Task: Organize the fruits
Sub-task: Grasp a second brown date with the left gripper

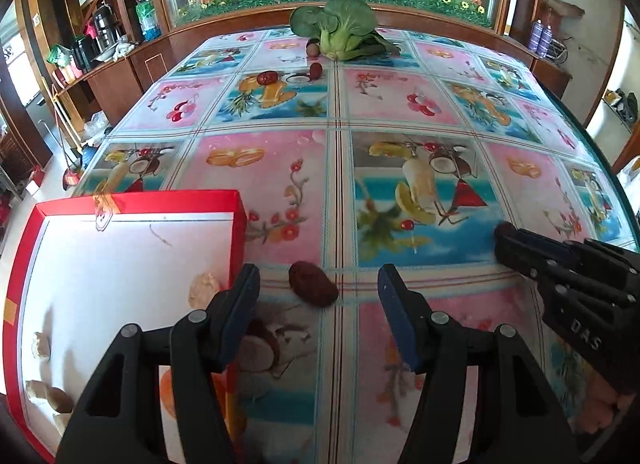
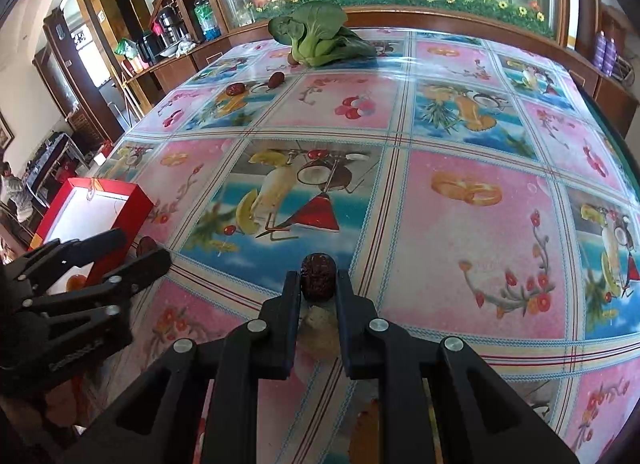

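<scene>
At the far left of the left wrist view sits a red box [image 1: 140,202] with a white inside, on the surface [image 1: 400,116] with its fruit-print cloth. Several pale, lumpy pieces [image 1: 204,288] lie in the box, one near its right wall and others toward its near left corner. Just right of the box, the left tongs [image 1: 318,284] are spread, with nothing between them. Their left finger [image 1: 240,304] overlaps the box's right wall in this view. A dark red date [image 1: 313,284] lies on the cloth in the gap ahead of the fingers, touching neither.

Farther right, the right tongs [image 2: 318,284] are pressed together on a second dark red date [image 2: 318,274], pinched upright at the fingertips and held above the cloth. A pale lump shows below it between the fingers; whether it is held or lies on the cloth I cannot tell. In the left wrist view these tongs enter from the right edge as a dark shape.

At the far end of the surface lies a green leafy vegetable [image 1: 340,30]. Just in front of it, to its left, two more dates [image 1: 267,77] rest well apart from both tongs, and a small brownish piece [image 1: 313,49] sits against the vegetable's base.
</scene>
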`<state>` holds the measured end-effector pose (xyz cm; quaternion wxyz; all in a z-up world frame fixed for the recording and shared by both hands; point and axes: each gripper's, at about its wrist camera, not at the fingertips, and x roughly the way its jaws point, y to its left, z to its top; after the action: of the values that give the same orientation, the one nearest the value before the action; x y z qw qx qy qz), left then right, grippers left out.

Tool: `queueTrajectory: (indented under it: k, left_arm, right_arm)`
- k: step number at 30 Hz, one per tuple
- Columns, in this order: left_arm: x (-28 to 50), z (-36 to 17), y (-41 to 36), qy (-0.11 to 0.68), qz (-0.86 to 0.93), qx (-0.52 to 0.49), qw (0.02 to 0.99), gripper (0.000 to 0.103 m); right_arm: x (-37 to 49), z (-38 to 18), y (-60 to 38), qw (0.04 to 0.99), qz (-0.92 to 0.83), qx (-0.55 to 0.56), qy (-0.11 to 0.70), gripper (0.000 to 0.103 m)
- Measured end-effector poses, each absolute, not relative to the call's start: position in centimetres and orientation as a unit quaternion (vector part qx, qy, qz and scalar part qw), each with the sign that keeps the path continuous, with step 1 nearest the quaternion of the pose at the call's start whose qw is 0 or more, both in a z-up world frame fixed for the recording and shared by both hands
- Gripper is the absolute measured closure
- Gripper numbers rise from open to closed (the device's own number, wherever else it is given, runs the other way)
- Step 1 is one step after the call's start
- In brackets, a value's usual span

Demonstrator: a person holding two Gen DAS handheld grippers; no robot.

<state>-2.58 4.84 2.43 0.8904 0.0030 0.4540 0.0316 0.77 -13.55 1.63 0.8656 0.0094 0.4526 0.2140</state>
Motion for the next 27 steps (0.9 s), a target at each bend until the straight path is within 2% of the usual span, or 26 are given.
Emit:
queueTrajectory:
  k: [4, 13, 22, 25, 27]
  left_arm:
    - [-1.6, 1.3, 3.7, 0.477, -0.003, 0.0, 0.879, 0.04]
    - [-4.0, 3.1, 2.9, 0.42, -0.039, 0.024, 0.907, 0.041]
    - [-2.4, 1.5, 4.1, 0.457, -0.007, 0.008, 0.89, 0.041]
    - [-2.2, 1.3, 4.0, 0.46, -0.005, 0.004, 0.888, 0.047]
    - [-2.3, 1.3, 4.0, 0.458, -0.006, 0.001, 0.889, 0.056]
  right_arm:
    - [1.1, 1.6, -13.9, 0.861, 0.22, 0.022, 0.458, 0.087]
    - [1.1, 1.6, -14.0, 0.862, 0.219, 0.021, 0.457, 0.087]
    - [1.1, 1.7, -14.0, 0.863, 0.219, 0.02, 0.455, 0.087]
    - [1.1, 1.7, -14.0, 0.863, 0.22, 0.019, 0.455, 0.087]
    - [1.2, 1.7, -14.0, 0.863, 0.22, 0.017, 0.455, 0.087]
